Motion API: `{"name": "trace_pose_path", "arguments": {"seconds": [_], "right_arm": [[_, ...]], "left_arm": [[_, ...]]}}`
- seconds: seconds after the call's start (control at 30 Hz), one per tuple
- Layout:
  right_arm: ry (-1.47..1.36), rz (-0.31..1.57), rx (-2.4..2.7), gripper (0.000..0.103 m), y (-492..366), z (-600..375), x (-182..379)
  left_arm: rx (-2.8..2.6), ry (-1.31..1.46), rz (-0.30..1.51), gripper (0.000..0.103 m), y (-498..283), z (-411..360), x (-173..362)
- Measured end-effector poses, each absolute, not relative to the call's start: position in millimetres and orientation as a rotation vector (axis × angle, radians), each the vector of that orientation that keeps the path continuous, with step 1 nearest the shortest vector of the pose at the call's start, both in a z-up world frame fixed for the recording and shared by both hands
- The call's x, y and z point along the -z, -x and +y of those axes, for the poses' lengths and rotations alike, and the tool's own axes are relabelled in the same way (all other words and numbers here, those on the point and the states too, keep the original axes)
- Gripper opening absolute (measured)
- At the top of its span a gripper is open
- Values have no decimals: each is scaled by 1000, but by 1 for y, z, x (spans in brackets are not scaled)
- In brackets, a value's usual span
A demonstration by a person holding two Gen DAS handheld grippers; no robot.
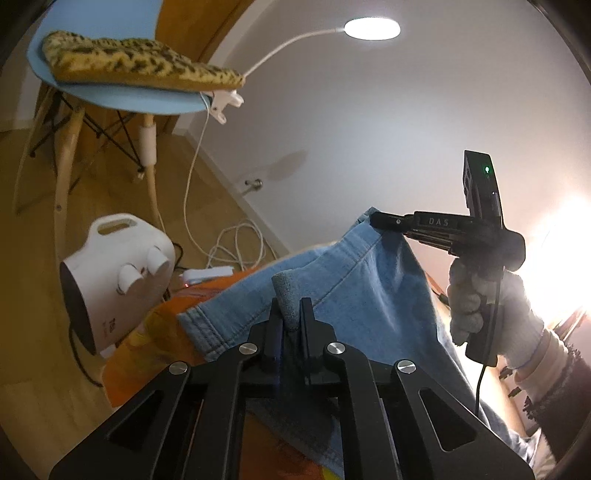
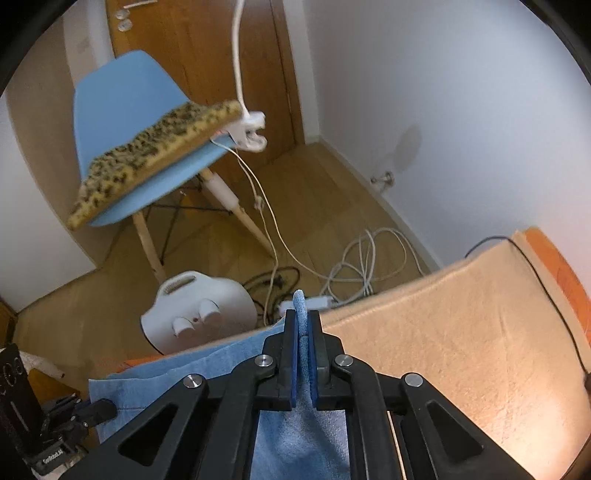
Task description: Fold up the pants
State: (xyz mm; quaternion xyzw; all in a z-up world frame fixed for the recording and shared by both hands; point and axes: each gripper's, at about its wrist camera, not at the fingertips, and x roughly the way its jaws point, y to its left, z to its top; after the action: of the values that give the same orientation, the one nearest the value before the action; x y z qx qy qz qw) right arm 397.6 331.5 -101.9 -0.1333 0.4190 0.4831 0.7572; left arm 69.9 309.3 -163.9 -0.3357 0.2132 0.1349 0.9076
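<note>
The light blue denim pants [image 1: 354, 291] hang lifted between both grippers above an orange cover. My left gripper [image 1: 290, 310] is shut on a fold of the denim at its near edge. My right gripper [image 1: 376, 219], seen from the side in the left wrist view, is shut on the pants' upper edge, held by a gloved hand [image 1: 491, 314]. In the right wrist view the right gripper [image 2: 303, 321] pinches a thin fold of the pants [image 2: 166, 376], which drape down to the left. The left gripper [image 2: 99, 410] shows at the lower left, holding the cloth edge.
A beige towel-covered surface [image 2: 461, 339] lies to the right, with orange cover [image 1: 155, 354] below. On the wooden floor stand a white fan heater [image 2: 199, 317], tangled white cables [image 2: 362, 266] and a blue chair [image 2: 140, 140] with a leopard cushion and a clip lamp [image 1: 371, 28].
</note>
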Motion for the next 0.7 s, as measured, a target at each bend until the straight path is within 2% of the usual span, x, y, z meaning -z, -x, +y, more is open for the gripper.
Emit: {"name": "trace_pose_path", "arguments": {"seconds": [0.17, 0.43, 0.47, 0.6, 0.7], "right_arm": [[322, 906, -1049, 2, -391, 353, 104], [380, 979, -1007, 2, -391, 372, 146], [388, 986, -1000, 5, -392, 371, 148], [349, 966, -965, 30, -396, 351, 129], [305, 946, -949, 33, -396, 326, 105]], "left_arm": [[-298, 677, 441, 6, -66, 318, 164], [-300, 677, 519, 6, -72, 325, 183], [-296, 673, 523, 6, -72, 325, 184], [-317, 631, 545, 13, -68, 326, 173], [-321, 605, 557, 15, -64, 328, 161]]}}
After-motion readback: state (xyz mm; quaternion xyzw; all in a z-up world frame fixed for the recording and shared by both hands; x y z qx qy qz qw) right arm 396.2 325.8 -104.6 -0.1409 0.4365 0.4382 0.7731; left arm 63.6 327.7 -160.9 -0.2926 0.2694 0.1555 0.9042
